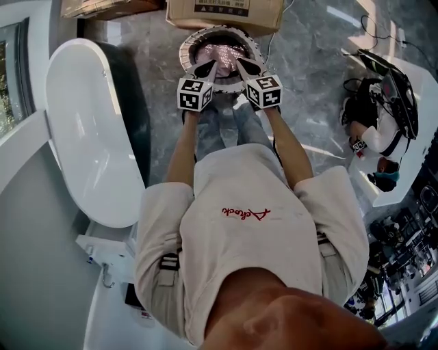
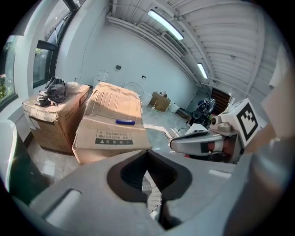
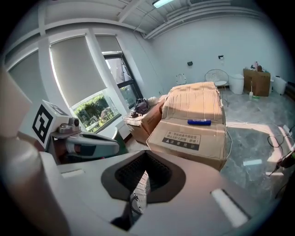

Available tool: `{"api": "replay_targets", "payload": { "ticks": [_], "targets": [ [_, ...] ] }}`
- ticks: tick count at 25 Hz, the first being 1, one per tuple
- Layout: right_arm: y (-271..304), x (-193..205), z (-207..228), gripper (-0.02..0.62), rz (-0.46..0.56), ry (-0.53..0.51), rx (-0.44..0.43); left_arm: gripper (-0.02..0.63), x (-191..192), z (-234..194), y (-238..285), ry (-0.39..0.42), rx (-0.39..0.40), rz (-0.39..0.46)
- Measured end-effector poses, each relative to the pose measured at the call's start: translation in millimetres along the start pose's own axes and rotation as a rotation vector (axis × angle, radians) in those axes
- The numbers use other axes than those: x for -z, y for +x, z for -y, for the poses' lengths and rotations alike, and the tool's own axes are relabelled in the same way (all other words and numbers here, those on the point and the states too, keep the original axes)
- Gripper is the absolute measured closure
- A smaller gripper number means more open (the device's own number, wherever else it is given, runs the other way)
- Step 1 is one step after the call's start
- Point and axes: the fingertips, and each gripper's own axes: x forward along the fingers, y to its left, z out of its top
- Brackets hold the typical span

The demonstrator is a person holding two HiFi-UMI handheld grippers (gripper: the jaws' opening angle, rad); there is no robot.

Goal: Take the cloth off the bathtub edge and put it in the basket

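As seen from the head view, the bathtub [image 1: 82, 130] stands well left of the basket [image 1: 188, 49]; its inside can't be made out.
- Basket: round, woven, on the floor. The cloth [image 1: 220, 53] lies inside it, a pinkish heap covering the bottom.
- Beyond the basket on its left: a cardboard box [image 2: 55, 117] with a dark bundle of clothes [image 2: 54, 90] on top.
- Just behind the basket: a larger shut carton [image 1: 226, 14] with a small blue object [image 2: 125, 121] on its lid.

Around the basket:
- Left tongs [image 1: 209, 67]: over the basket's left half, tips above the cloth. Jaws pressed together, nothing between them.
- Right tongs [image 1: 241, 65]: just beside the left pair, over the basket's right half. Jaws also pressed together and empty.
- Well right of the basket: a white table [image 1: 419, 96] cluttered with dark gear and cables.

Nothing stands between the tongs and the basket.
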Motion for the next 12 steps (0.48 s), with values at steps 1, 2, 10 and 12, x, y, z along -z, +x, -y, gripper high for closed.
{"api": "replay_targets", "payload": {
  "ticks": [1,2,10,12],
  "targets": [
    [-3,-10,-1,0.589,0.018,-0.015,0.001,0.606,-10,1,-4,0.011,-0.003,0.021],
    [-7,-19,-2,0.589,0.038,-0.027,0.004,0.606,-20,1,-8,0.018,-0.007,0.042],
    [-38,-88,-13,0.589,0.190,-0.068,0.021,0.606,-90,7,-37,0.054,-0.026,0.163],
    [-49,-103,-18,0.589,0.229,-0.075,0.023,0.606,-106,15,-45,0.078,-0.024,0.186]
  ]
}}
